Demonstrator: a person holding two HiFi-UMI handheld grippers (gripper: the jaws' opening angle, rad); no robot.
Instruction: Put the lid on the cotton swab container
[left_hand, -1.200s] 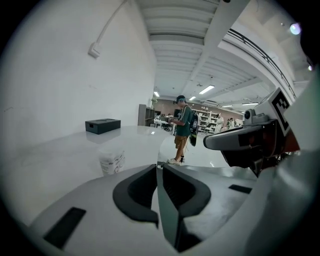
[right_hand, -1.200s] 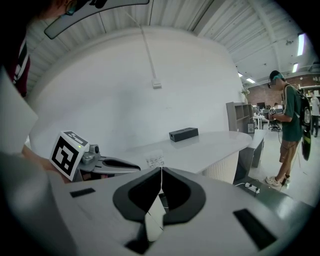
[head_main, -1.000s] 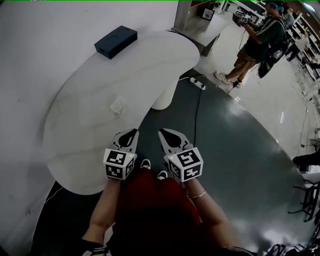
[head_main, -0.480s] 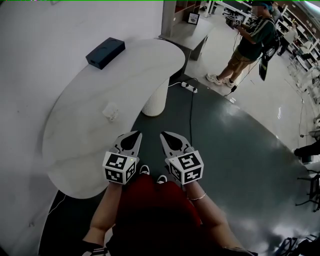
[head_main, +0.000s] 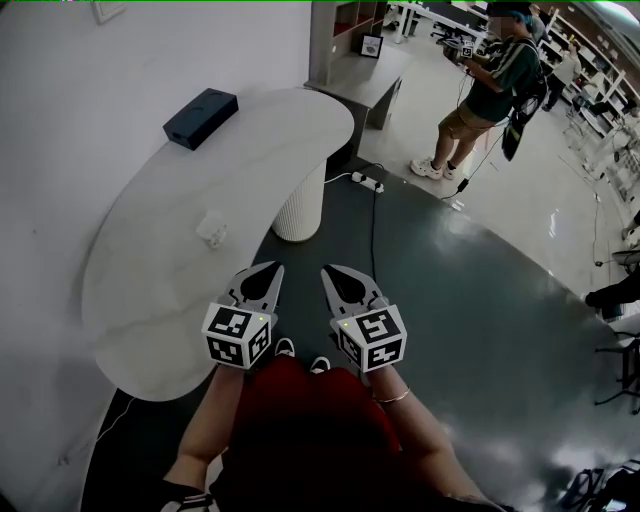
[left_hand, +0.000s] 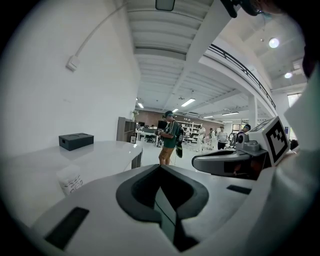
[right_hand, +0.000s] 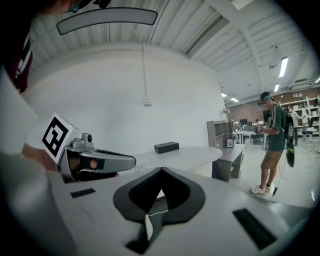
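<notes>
The cotton swab container (head_main: 211, 229) is a small translucent white tub on the white curved table (head_main: 160, 290); I cannot make out a separate lid. It also shows low at the left in the left gripper view (left_hand: 70, 179). My left gripper (head_main: 264, 270) hovers over the table's near edge, shut and empty, well short of the container. My right gripper (head_main: 332, 271) is beside it over the dark floor, also shut with nothing between its jaws. Each gripper view shows its own jaws meeting at the tip (left_hand: 160, 167) (right_hand: 160, 171).
A dark blue box (head_main: 200, 117) lies at the table's far end. The white pedestal (head_main: 298, 205) stands under the table, with a power strip and cable (head_main: 366, 183) on the floor beyond. A grey desk (head_main: 365, 75) and a standing person (head_main: 490, 85) are farther off.
The head view has swung, so the table and container now sit further left in the picture. Both grippers stay shut and side by side in front of the body.
</notes>
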